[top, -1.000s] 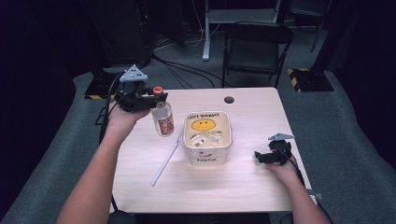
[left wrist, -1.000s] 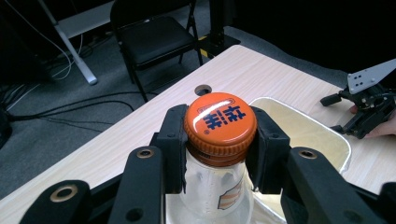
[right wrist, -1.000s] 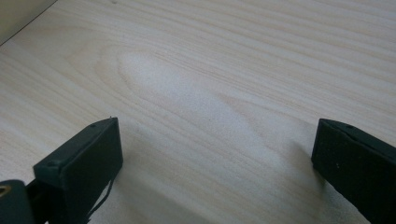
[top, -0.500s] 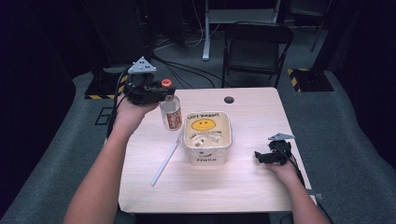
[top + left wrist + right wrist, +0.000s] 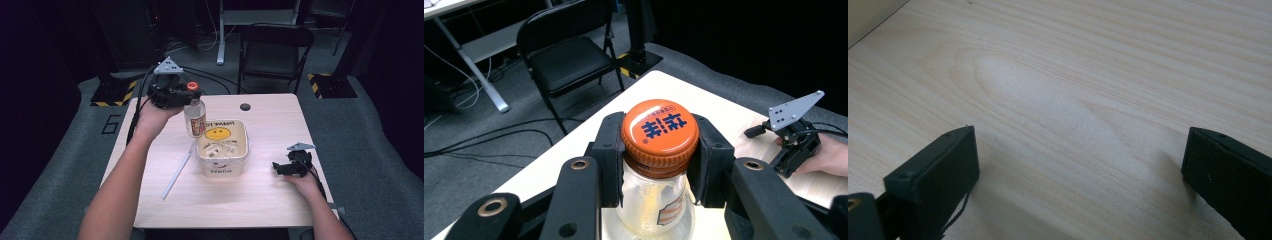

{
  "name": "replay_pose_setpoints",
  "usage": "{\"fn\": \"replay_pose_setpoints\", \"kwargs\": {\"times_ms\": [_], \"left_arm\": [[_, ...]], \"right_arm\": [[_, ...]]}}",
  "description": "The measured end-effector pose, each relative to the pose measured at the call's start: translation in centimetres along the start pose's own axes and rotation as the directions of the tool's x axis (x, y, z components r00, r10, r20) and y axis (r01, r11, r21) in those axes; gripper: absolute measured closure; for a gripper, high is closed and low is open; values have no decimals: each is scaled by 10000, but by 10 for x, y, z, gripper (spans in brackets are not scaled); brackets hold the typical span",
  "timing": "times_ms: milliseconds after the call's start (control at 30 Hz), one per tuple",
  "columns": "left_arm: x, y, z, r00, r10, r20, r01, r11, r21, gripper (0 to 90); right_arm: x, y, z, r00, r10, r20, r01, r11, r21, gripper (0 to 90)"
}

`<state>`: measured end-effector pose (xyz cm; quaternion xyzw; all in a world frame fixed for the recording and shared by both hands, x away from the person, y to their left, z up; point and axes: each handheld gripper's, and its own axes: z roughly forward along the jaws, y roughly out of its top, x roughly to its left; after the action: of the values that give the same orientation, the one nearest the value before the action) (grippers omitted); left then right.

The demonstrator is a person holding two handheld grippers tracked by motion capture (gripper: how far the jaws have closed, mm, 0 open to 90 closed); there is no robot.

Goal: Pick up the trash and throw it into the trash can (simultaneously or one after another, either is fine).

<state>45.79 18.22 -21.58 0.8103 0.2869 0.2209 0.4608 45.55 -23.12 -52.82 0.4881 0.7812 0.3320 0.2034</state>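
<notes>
Bright tabletop, dark surroundings, soft focus

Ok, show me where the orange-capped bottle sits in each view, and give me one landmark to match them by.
High view: the bottle is upper left of centre, held by the left gripper beside the white tub.
Left gripper view: bottom centre, its orange cap clamped between the black jaws.
Right gripper view: not in it; bare tabletop between open jaws.
Shared landmark: the light wooden tabletop.

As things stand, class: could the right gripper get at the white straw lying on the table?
Probably not directly: the right gripper rests open, and the white tub stands between it and the white straw.
</notes>
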Motion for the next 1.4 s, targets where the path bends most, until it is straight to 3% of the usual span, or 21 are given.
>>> {"fn": "replay_pose_setpoints", "kwargs": {"times_ms": [667,1133,1400], "left_arm": [[-11,5,28,9995,-1,319,1,10000,-4,626],[-15,0,50,9993,-114,352,109,9998,150,627],[-11,-10,59,9993,-246,287,240,9995,226,626]], "right_arm": [[0,0,0,10000,-40,-21,40,10000,2,10],[0,0,0,10000,-78,-39,78,10000,8,10],[1,0,0,10000,-16,-56,16,10000,-7,10]]}}
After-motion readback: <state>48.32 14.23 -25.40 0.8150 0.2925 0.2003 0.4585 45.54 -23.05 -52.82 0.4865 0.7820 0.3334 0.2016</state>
